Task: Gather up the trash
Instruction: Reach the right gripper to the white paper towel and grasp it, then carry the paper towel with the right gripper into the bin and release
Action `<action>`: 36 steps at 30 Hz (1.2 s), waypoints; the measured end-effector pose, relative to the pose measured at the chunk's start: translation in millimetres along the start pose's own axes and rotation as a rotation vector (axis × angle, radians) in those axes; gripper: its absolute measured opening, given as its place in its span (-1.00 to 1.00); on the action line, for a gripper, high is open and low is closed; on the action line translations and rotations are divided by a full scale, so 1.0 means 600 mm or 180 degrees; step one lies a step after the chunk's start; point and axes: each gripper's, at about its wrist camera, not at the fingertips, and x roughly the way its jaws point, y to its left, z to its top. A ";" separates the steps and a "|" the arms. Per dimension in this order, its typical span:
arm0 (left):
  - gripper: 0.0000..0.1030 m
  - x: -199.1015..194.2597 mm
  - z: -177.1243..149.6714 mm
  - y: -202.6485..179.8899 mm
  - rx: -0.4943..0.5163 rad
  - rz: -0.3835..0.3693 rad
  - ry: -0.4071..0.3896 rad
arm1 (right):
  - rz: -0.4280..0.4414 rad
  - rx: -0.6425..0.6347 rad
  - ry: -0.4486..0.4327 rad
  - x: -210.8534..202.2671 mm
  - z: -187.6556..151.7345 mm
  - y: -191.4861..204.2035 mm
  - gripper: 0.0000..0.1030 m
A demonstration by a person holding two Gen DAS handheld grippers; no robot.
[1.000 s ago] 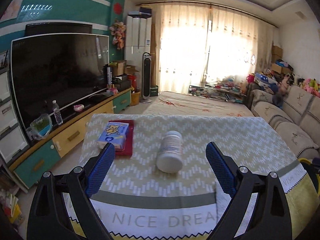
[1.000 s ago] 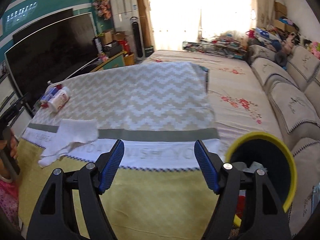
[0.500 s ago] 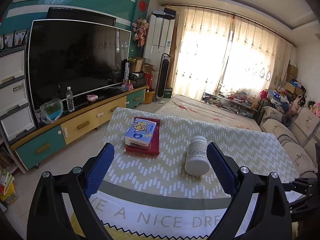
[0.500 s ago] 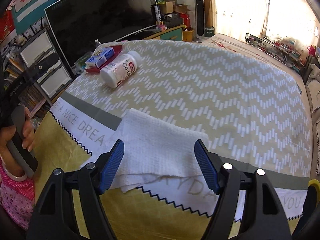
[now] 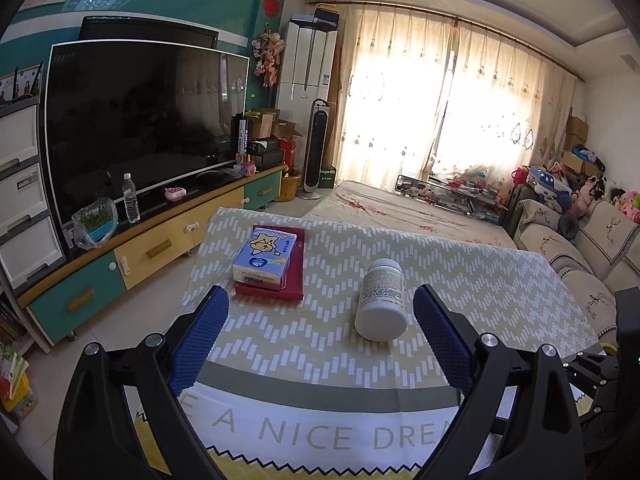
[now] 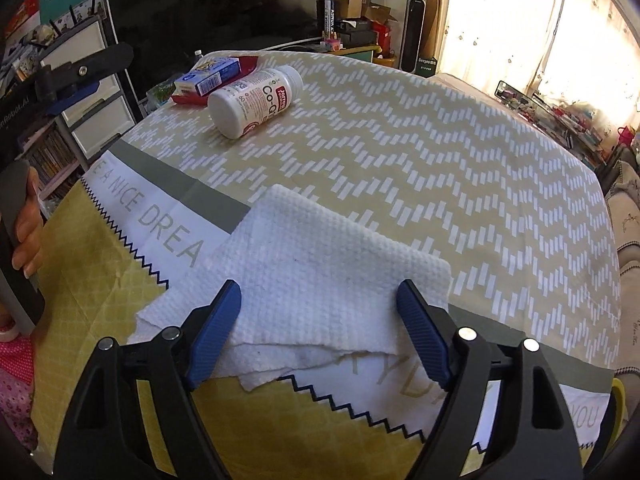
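Cloth-covered table [image 6: 440, 168]: loose cover; a low pinch can snag it.
Paper towel [image 6: 320, 280]: near table edge, between the right claw [image 6: 320, 334] pads, untouched; jaws wide, just opened further.
Bottle [image 5: 382, 300]: lying down, can roll.
Left claw [image 5: 318, 340]: wide, empty.

- Daylight poured through the sheer curtains [image 5: 452, 120], blowing them out to white glare.
- The television screen [image 5: 136, 128] stayed dark, holding faint reflections.
- Both fisheye views were sharp, bending heavily toward black vignetted corners.
- Shadows on the tablecloth [image 6: 400, 152] were soft.
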 end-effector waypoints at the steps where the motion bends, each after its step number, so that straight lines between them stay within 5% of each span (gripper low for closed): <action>1: 0.79 -0.002 0.001 0.000 -0.0003 0.0003 -0.0002 | -0.0004 0.0007 -0.0002 -0.002 0.000 0.000 0.36; 5: 0.79 -0.001 0.001 0.000 -0.0007 -0.0004 0.0009 | -0.0042 0.0057 -0.0051 -0.005 0.003 -0.004 -0.57; 8: 0.79 0.000 -0.001 -0.004 0.0007 -0.0010 0.0022 | 0.0023 0.0107 -0.0061 -0.007 0.002 -0.007 -0.86; 14: 0.79 -0.003 -0.001 -0.009 0.0046 -0.0044 -0.0007 | 0.0083 0.0161 -0.0217 -0.040 0.006 -0.010 -0.89; 25: 0.79 0.001 -0.004 -0.015 0.0074 -0.0083 0.0016 | 0.0124 0.0470 -0.0805 -0.199 -0.026 -0.069 -0.89; 30: 0.79 0.000 -0.006 -0.020 0.0112 -0.0128 0.0008 | -0.0139 0.0708 -0.1056 -0.288 -0.067 -0.132 -0.89; 36: 0.79 -0.001 -0.008 -0.027 0.0168 -0.0166 0.0009 | -0.0767 0.1209 -0.1133 -0.366 -0.152 -0.252 -0.89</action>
